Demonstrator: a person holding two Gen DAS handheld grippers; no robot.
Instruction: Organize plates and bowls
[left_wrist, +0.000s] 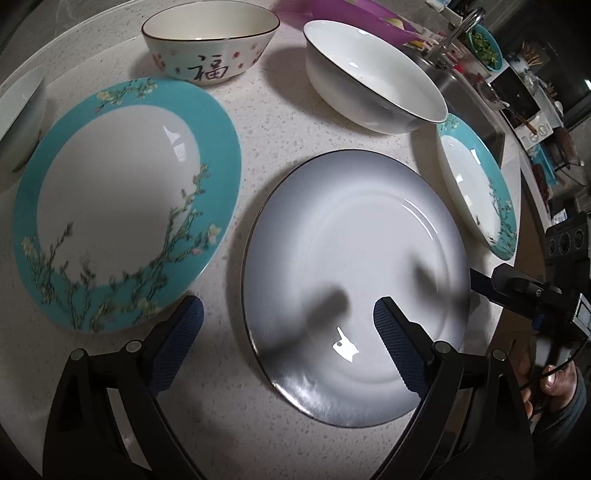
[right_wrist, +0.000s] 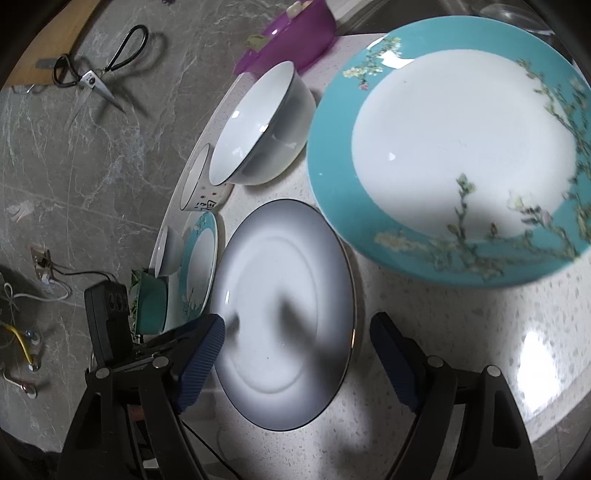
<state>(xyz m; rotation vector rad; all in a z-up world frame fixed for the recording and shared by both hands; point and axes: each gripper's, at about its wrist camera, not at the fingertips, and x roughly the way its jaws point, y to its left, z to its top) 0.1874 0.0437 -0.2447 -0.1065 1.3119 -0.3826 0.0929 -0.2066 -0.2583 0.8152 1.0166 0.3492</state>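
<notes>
Grey plate (left_wrist: 354, 288) flat on surface (left_wrist: 266, 122), between both tools. Left tool (left_wrist: 288, 314) wide, empty, straddling plate's left rim. Right tool (right_wrist: 297, 328) wide, empty, straddling right rim. Left seems marginally nearer.

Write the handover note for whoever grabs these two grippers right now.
Left gripper: open, empty, hovering over the near edge of the grey plate.
Right gripper: open, empty, at the same plate's edge.
On the counter, all apart: two teal floral plates, the white bowl, the lettered bowl, part of another bowl at the far left.
Done: nothing stacked.
Left: stack plates with plates, nest the bowls.
</notes>
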